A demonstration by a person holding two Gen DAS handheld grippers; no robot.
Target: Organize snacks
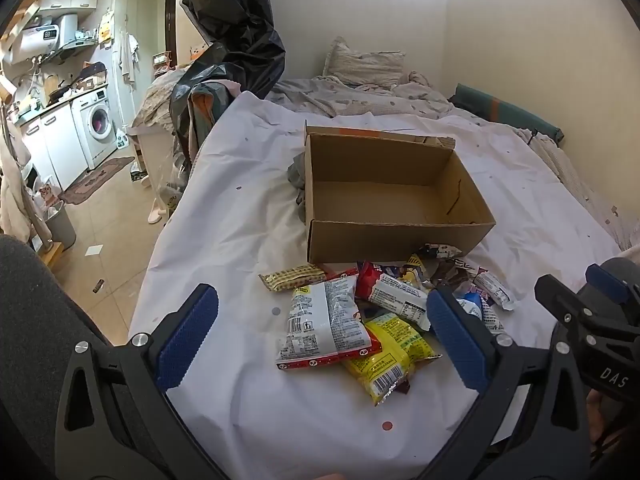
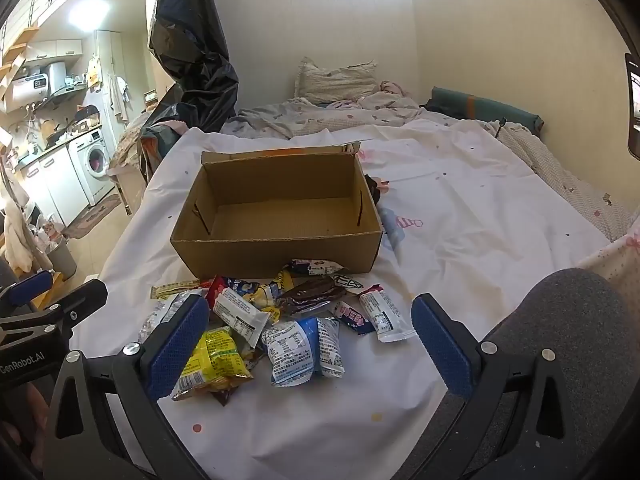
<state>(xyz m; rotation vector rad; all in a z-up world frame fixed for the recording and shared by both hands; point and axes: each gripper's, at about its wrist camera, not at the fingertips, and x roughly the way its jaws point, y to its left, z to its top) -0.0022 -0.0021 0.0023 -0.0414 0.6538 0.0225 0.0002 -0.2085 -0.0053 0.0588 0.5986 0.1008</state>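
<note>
An open, empty cardboard box (image 1: 392, 196) (image 2: 280, 216) sits on the white bed sheet. A pile of snack packets lies in front of it: a white-and-red bag (image 1: 324, 324), a yellow bag (image 1: 384, 356) (image 2: 212, 360), a tan bar (image 1: 292, 276), a blue-white packet (image 2: 300, 348), a small white packet (image 2: 384, 316) and a dark brown packet (image 2: 312, 296). My left gripper (image 1: 320, 336) is open and empty, low over the white-and-red bag. My right gripper (image 2: 308, 340) is open and empty, over the blue-white packet. Each gripper shows at the edge of the other's view.
The bed holds a rumpled quilt and pillow (image 1: 364, 64) at the back and a green roll (image 1: 508, 112) by the wall. A black plastic bag (image 1: 232, 40) hangs at the bed's left. A kitchen with a washing machine (image 1: 96, 124) lies beyond the left edge.
</note>
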